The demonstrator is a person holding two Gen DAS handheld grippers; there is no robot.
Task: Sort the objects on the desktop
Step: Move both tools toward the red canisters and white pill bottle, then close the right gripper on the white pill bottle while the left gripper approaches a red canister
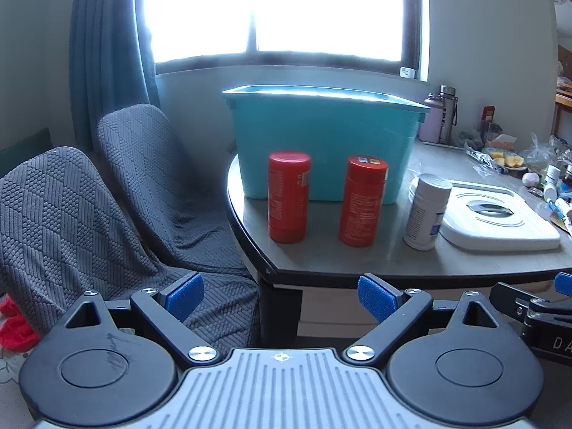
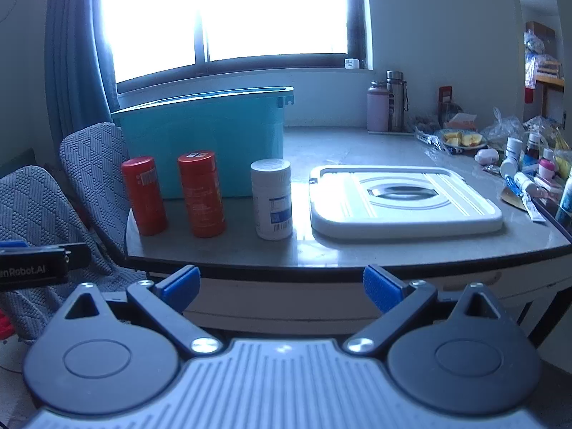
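Two red canisters (image 1: 289, 196) (image 1: 363, 201) stand upright near the table's front left corner, and a white pill bottle (image 1: 426, 211) stands to their right. In the right wrist view they show as the left canister (image 2: 144, 195), the right canister (image 2: 201, 193) and the white bottle (image 2: 272, 198). A teal bin (image 1: 321, 143) (image 2: 203, 136) stands open behind them. Its white lid (image 1: 497, 214) (image 2: 400, 200) lies flat to the right. My left gripper (image 1: 280, 300) and right gripper (image 2: 280, 287) are both open and empty, held in front of and below the table edge.
Clutter fills the table's far right: small bottles (image 2: 518, 164), a food plate (image 2: 461, 139), plastic bags, and two flasks (image 2: 388, 107) at the back. Chairs with grey covers (image 1: 107, 196) stand left of the table. A window and a blue curtain (image 1: 103, 53) are behind.
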